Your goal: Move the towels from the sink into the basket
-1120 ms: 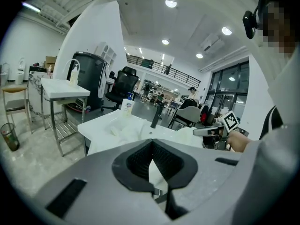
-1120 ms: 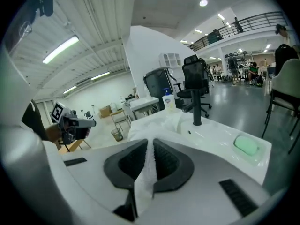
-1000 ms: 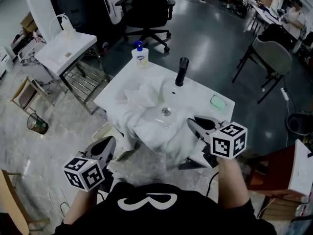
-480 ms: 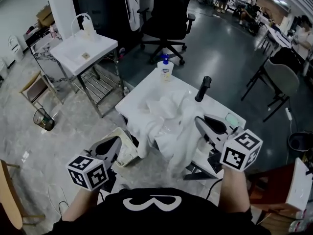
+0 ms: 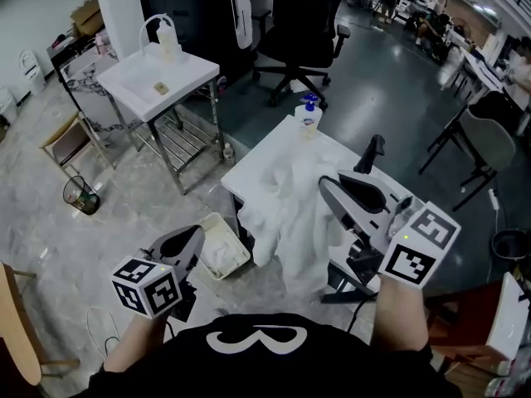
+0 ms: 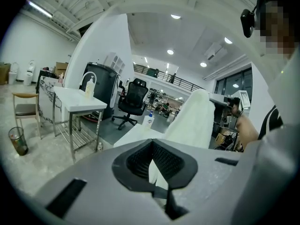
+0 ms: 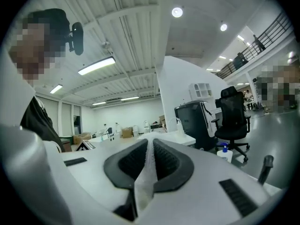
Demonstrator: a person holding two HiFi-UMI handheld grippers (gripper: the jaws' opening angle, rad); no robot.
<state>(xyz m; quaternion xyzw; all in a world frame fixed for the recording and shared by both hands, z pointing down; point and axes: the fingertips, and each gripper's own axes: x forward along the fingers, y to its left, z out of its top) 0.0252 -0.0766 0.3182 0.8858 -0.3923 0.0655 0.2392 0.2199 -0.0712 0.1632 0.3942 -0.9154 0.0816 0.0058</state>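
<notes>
right gripper, jaws clamped on towel, has raised it partly off sink; towel now hangs nearer basket at near left; left gripper closed, empty.

You stand where a pale marbled floor meets a dark glossy floor, with a white washstand on a metal frame, a wooden chair and a wire bin to your left. A black office chair stands ahead near a white column, and a grey chair sits to your right. Overhead, the white ceiling carries a strip light and round lamps, beside a railed gallery.
</notes>
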